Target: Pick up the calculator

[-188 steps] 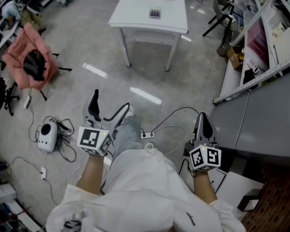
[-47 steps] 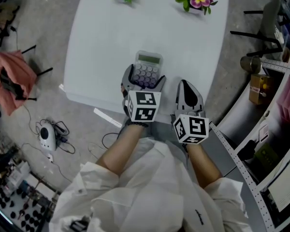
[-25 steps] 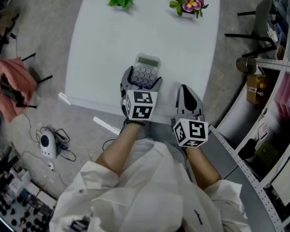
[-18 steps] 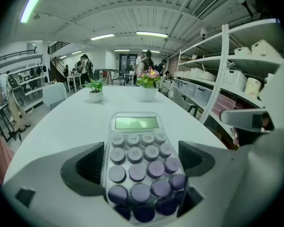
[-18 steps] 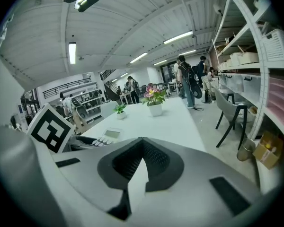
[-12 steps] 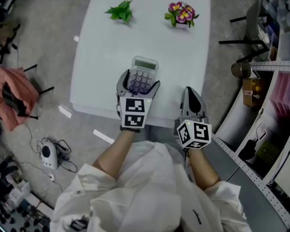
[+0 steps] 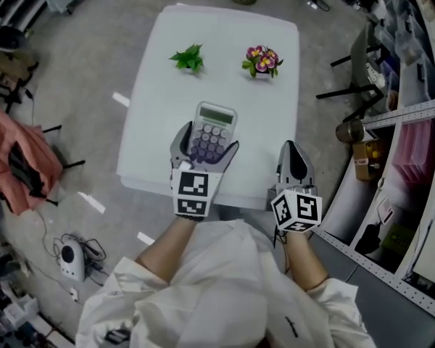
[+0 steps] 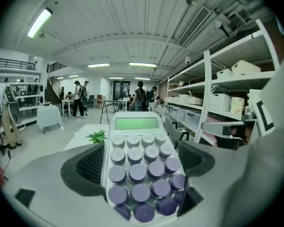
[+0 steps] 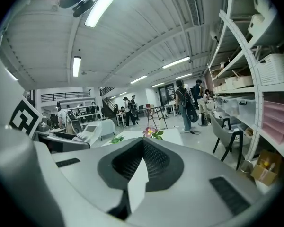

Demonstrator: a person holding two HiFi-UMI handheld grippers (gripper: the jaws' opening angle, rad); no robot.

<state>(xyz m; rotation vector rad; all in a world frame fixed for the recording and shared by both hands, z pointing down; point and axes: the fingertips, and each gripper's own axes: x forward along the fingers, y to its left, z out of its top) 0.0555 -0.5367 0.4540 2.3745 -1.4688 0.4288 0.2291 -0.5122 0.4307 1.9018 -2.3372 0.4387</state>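
Found the calculator [image 7: 209, 133] clamped in the left claw [image 7: 205, 143], jaws pressed against both long sides of its keyed lower half, display end pointing away from the person. Placed it, in the head view, above the near part of the white bench [image 7: 159, 85]. Judged it off the surface, going by the left gripper view: keys and green display tilted up in the foreground, bench top and hall well beyond and lower. Could not make out an actual gap beneath it, though.

Reckoned the pick-up essentially done: grip made, calculator apparently carried. Saw little left beyond holding it steady or raising it further.

Read the right claw [image 7: 291, 151] as closed on nothing, jaws pressed together with no gap in the right gripper view. Placed it by the near right corner of the bench, near the calculator but not touching it.

Counted, moving outward:
- one calculator
- two claws, each with one marker cube [image 7: 191, 193] behind it
- one bench
- two small plants standing well apart from the calculator at the bench's far end: one leafy green plant [image 7: 188, 58] and one flowering plant [image 7: 261, 59]

Noted metal shelving [image 7: 413, 114] along the right side.
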